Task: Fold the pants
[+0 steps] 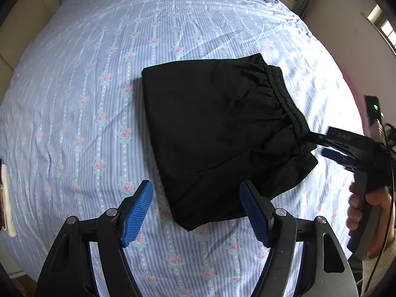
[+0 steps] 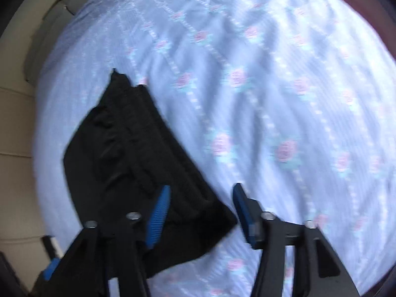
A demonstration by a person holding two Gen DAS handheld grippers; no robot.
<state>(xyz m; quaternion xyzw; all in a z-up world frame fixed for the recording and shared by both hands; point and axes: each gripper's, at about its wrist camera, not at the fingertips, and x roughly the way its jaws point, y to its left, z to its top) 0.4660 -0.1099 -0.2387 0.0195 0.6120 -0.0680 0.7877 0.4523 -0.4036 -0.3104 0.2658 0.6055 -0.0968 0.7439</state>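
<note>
From the left wrist, the black pants (image 1: pixel 217 133) lie folded into a compact packet on the flowered bedsheet (image 1: pixel 86 86), waistband on top, so the left gripper (image 1: pixel 198 210) hangs over the near edge pointing steeply down, jaws spread and empty. From the right wrist, the right gripper (image 2: pixel 201 212) tilts down over the packet's corner, jaws apart, gripping nothing, apparently letting go.

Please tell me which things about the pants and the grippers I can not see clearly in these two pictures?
- Pants: the layers below are hidden by the top layer, in both views.
- Right wrist view: blurred, so the waistband is soft, and the left finger covers part of it.
- Right gripper, left wrist view: blurred; whether it touches the waistband is unclear.
- Hand: cut off by the picture edge.
</note>
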